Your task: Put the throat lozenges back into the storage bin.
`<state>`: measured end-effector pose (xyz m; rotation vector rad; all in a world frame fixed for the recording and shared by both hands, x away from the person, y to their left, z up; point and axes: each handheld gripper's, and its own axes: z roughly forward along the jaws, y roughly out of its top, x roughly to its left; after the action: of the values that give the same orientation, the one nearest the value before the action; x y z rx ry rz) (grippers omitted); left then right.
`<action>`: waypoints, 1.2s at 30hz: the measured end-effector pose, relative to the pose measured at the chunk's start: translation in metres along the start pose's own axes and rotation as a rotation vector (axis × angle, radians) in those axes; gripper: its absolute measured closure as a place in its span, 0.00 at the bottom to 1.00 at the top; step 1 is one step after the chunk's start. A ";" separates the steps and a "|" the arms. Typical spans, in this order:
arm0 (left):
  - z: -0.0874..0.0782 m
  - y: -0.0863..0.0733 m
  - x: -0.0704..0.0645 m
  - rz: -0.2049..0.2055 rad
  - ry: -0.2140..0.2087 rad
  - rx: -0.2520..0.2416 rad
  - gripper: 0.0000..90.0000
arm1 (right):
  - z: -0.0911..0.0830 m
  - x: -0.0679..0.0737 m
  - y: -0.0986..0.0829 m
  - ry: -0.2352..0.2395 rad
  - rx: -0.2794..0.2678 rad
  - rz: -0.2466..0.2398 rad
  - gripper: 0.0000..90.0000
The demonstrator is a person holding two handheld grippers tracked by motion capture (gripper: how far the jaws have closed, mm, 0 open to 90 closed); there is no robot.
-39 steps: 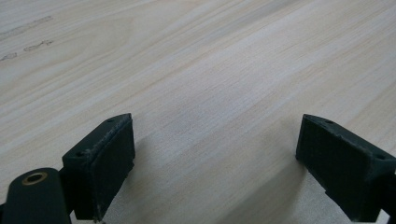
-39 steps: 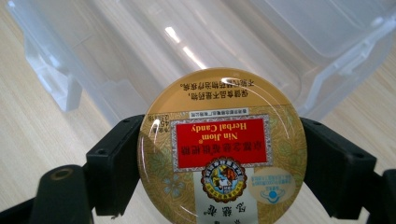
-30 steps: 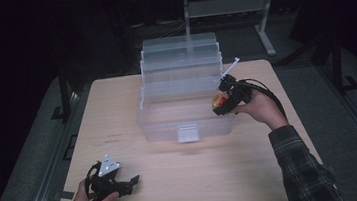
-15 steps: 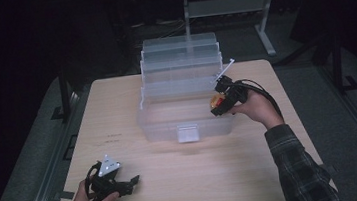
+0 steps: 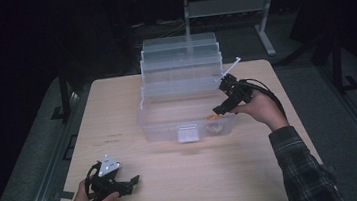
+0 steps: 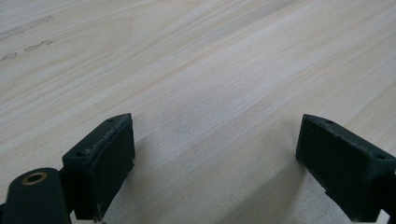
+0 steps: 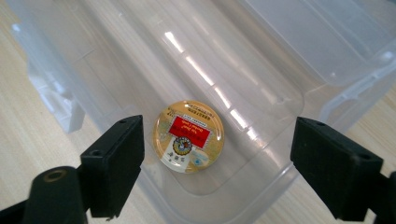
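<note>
Hovering over the clear plastic box (image 5: 188,114), your right gripper (image 7: 217,154) spreads its fingers wide above a round, glossy tin (image 7: 189,136) with a gold-and-red label, lying flat on the box's smooth floor. Judged next: descend and close across its rim. Your left gripper (image 6: 215,154), fingers wide, rests on the wood-grain desk (image 6: 210,60).

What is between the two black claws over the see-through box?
In the right gripper view, the right gripper stands open above the clear box. Between its jaws lies a small round tin with a gold and red lid, on the box's floor.
</note>
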<state>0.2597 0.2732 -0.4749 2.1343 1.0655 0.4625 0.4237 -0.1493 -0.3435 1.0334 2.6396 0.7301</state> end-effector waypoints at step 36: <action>0.000 0.000 0.000 -0.001 0.000 0.000 0.12 | -0.022 0.004 -0.126 -0.072 -0.083 0.083 0.02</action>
<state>0.2596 0.2732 -0.4749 2.1337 1.0666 0.4626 0.3401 -0.2334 -0.3902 1.1301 2.4971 0.7967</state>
